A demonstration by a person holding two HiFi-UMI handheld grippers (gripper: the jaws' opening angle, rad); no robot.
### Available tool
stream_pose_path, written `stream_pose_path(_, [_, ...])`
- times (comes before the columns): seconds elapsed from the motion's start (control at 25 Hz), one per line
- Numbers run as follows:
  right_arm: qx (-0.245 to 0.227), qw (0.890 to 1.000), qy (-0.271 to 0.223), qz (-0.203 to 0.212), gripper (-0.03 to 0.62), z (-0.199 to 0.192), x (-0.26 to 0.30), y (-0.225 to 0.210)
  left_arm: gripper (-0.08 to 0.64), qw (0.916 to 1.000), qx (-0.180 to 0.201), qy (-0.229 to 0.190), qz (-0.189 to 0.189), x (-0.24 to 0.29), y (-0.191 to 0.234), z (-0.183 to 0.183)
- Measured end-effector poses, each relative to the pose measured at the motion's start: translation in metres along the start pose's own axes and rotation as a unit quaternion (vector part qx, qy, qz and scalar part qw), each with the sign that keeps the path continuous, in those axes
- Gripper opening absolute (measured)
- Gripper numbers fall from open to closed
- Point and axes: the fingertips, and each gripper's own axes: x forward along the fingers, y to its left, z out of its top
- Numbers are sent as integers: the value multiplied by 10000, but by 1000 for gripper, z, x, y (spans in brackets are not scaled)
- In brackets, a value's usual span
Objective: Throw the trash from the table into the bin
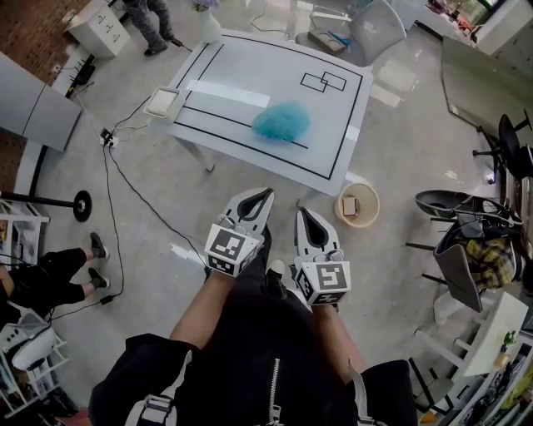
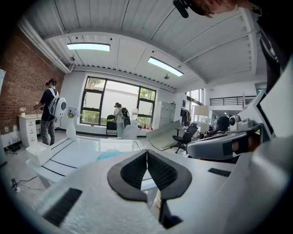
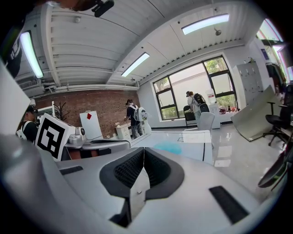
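Note:
A crumpled teal piece of trash (image 1: 281, 121) lies on the white table (image 1: 225, 83) with black lines, ahead of me. A round beige bin (image 1: 356, 204) with a small box in it stands on the floor by the table's near right corner. My left gripper (image 1: 266, 192) and right gripper (image 1: 301, 211) are held side by side over the floor, short of the table, both shut with nothing in them. The left gripper view has the shut jaws (image 2: 147, 153) pointing at the table with the trash (image 2: 110, 154) beyond. The right gripper view shows its shut jaws (image 3: 143, 151) and the trash (image 3: 167, 147) far off.
A white tray (image 1: 161, 101) sits on the table's left corner and a vase (image 1: 208, 25) at its far edge. Cables (image 1: 117, 191) run over the floor at left, near a seated person's legs (image 1: 58, 270). Office chairs (image 1: 466, 241) crowd the right side.

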Motion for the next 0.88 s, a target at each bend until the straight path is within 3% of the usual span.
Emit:
stream_pose_path(0.4, [-63,9999,-129,-76,9,30,68,-20,9,9999,-2,-67,-80,47,55,18])
stream_pose_path(0.88, [-208,9995,-191,-169,9,89,185,-33,9,9996,19,-160,-223,112,160,63])
